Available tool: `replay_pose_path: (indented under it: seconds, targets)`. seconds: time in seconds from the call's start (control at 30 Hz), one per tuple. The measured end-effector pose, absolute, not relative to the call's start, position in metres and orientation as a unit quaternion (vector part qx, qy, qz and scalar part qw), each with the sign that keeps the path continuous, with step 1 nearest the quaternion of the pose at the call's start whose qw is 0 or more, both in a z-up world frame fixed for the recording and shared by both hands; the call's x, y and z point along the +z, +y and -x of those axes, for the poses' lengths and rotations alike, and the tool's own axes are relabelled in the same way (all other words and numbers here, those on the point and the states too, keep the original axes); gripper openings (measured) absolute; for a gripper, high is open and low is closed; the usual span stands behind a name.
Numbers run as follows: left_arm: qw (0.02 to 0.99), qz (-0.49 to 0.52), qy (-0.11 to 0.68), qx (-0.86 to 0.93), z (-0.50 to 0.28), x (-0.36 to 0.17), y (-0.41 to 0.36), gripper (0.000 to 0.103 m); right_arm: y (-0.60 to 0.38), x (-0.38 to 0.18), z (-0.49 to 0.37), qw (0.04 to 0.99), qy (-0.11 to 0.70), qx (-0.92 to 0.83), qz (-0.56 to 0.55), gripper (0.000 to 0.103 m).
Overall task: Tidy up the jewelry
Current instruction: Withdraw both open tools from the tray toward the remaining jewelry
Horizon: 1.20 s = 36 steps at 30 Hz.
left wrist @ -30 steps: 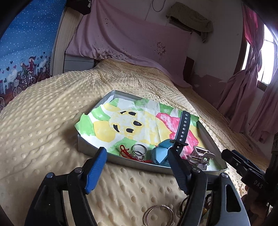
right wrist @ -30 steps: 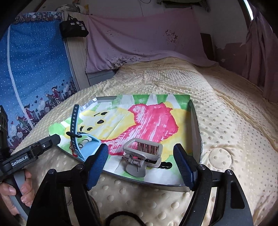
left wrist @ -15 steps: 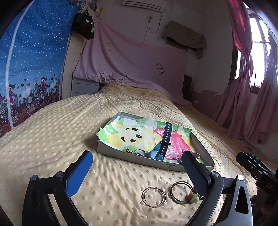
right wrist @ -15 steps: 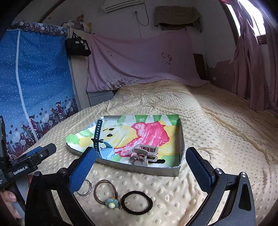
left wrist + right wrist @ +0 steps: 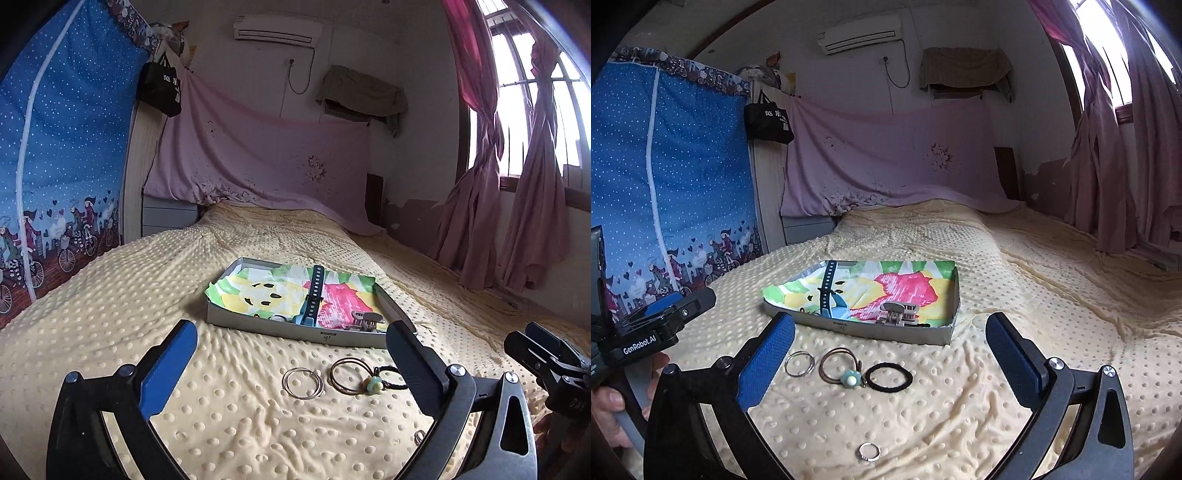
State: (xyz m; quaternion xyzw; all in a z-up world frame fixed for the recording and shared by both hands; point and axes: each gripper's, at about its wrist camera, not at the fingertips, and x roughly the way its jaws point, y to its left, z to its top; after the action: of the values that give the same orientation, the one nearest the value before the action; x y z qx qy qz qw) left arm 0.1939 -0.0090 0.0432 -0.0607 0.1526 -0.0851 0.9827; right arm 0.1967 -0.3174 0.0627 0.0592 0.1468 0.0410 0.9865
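With both claws spread and empty, left claw (image 5: 288,354) and right claw (image 5: 890,341), I judge pickup next: bangles (image 5: 799,363) (on the bed, before the tray (image 5: 886,328)) need a low pinch.

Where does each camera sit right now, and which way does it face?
Left wrist: on the left gripper, raised over the bedspread, facing the tray and headboard wall; its open fingers frame the view, with the right gripper at the right edge.
Right wrist: on the right gripper, likewise facing the tray; its open fingers show, plus the left gripper and hand at left.
Shared: tray, watch, hair clip, bangles, beaded hair tie.
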Motion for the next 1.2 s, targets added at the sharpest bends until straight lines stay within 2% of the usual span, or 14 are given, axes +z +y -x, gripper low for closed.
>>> replay_pose_path:
  seconds: [0.47,0.93,1.2]
  targets:
    - [0.978,0.028,0.180,-0.099,-0.175,0.009,-0.004,0.103,-0.323,0.043,-0.149,0.979,0.178,0.018,-0.097,0.102]
    - [0.976,0.029,0.194,-0.091,-0.174,-0.007,0.000,0.103,-0.301,0.010,-0.158,0.973,0.212,-0.001,-0.090,0.102]
    - [0.967,0.023,0.233,-0.099,-0.197,-0.016,-0.001,0.103,-0.301,0.000,-0.166,0.969,0.228,-0.005,-0.091,0.101]
